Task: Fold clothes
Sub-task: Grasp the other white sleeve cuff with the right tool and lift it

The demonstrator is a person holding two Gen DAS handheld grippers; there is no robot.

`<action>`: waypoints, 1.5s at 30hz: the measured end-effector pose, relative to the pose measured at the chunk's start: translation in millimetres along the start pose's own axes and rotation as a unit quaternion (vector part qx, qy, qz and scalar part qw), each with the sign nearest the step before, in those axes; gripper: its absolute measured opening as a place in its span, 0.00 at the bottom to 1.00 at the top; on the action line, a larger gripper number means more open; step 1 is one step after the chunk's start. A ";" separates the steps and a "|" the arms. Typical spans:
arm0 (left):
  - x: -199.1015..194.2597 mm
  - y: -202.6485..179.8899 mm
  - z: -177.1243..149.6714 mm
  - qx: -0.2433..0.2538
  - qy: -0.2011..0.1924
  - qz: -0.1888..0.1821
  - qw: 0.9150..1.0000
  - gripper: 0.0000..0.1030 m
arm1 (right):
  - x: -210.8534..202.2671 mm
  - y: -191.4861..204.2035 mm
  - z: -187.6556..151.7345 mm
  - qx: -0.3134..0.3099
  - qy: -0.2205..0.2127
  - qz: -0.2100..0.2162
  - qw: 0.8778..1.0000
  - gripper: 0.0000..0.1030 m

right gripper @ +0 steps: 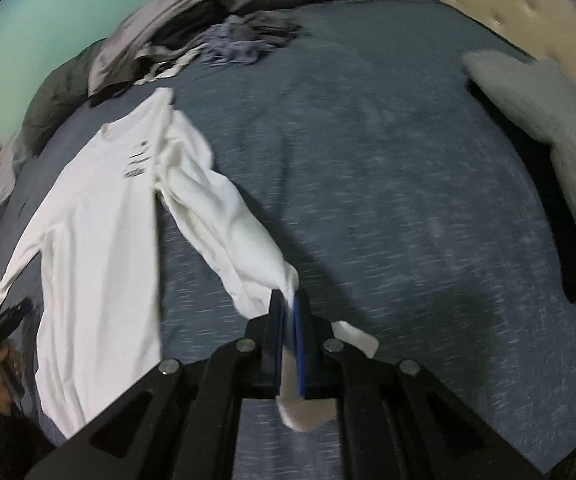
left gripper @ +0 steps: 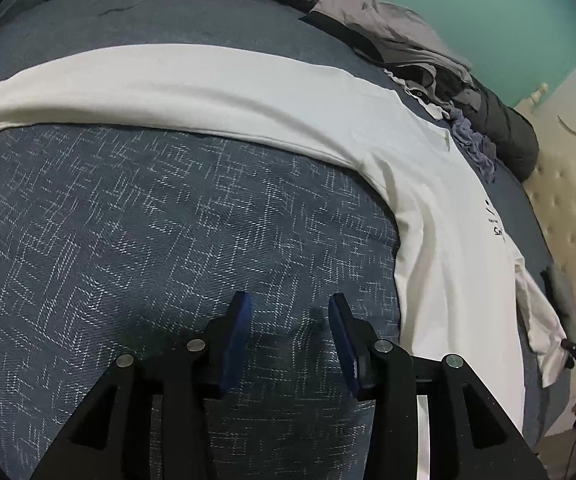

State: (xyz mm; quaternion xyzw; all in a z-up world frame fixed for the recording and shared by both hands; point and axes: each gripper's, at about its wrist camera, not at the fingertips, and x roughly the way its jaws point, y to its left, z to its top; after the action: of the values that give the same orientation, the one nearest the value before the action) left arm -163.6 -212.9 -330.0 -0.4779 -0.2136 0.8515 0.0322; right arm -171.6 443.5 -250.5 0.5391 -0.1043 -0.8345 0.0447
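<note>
One white shirt [right gripper: 99,248], one clothes pile [right gripper: 191,40], one grey pillow [right gripper: 544,120], two claws [left gripper: 290,332]

White long-sleeve shirt [left gripper: 223,92] w/ small black print at chest, lying on the bedspread [left gripper: 127,220]: dark blue, covered in a fine white broken-line crosshatch pattern. Grippers: black frames, blue pads on left gripper [left gripper: 290,320] & right gripper [right gripper: 289,312]. At the bedspread's far edge, clothes pile [right gripper: 191,36]: grey, charcoal, black, one blue-violet piece, bit of white. Wall [left gripper: 488,12] beyond the bedspread: teal green. Headboard [left gripper: 568,184] alongside the bedspread: cream, button-tufted. Pillow [right gripper: 536,120] on the bedspread near the headboard: light grey.
</note>
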 end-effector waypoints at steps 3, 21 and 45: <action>0.5 -1.5 -0.5 0.000 0.001 -0.001 1.000 0.43 | 14.4 -14.8 7.1 0.025 -0.006 -0.021 0.999 0.08; 3.0 -2.3 1.5 0.004 0.004 -0.006 1.000 0.45 | 23.0 -85.3 -17.1 0.173 -0.003 0.016 0.985 0.46; 4.3 -5.0 3.2 0.008 0.010 -0.004 1.000 0.46 | -46.8 -62.9 67.2 0.083 -0.119 -0.047 0.988 0.05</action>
State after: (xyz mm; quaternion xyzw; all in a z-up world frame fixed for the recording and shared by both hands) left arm -169.3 -208.3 -330.0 -0.4852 -0.2083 0.8482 0.0413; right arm -210.9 522.1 -196.1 0.4424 -0.1523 -0.8823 -0.0515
